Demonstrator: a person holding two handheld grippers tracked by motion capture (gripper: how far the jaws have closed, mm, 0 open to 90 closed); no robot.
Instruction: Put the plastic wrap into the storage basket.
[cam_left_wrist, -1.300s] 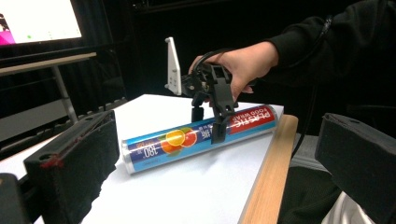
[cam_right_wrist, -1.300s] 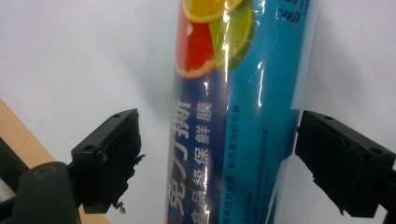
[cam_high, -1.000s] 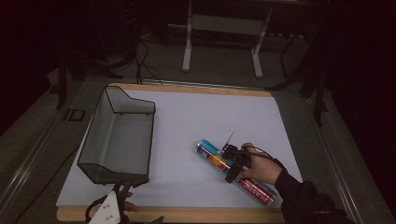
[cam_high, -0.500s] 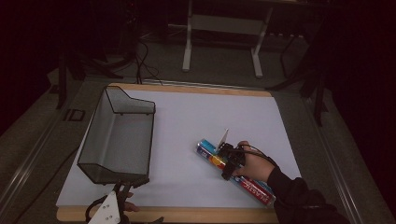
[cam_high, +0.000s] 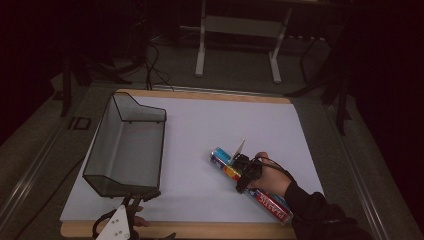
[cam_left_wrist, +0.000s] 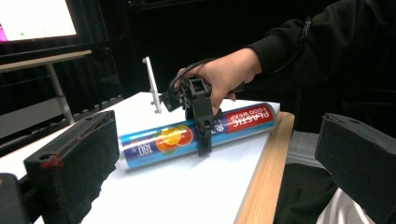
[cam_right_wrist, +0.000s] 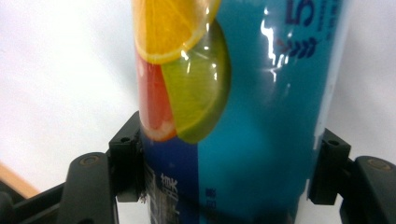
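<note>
Plastic-wrap roll (cam_high: 250, 182): lies diagonally on counter (cam_high: 200, 150); right hand-held gripper (cam_high: 243, 176) clamps across its middle. Left hand-held gripper (cam_high: 131, 207): released, well apart.

Am watching dark mesh basket (cam_high: 122, 145) sitting along left edge of tabletop, open side facing up. White sheet (cam_high: 215, 120) is covering tabletop, wooden rim (cam_high: 200, 229) showing at near edge. Pale metal frame (cam_high: 201, 50) is standing on floor beyond far edge, cables (cam_high: 150, 62) trailing near it. Lit screen (cam_left_wrist: 37, 18) is glowing in left gripper view.
</note>
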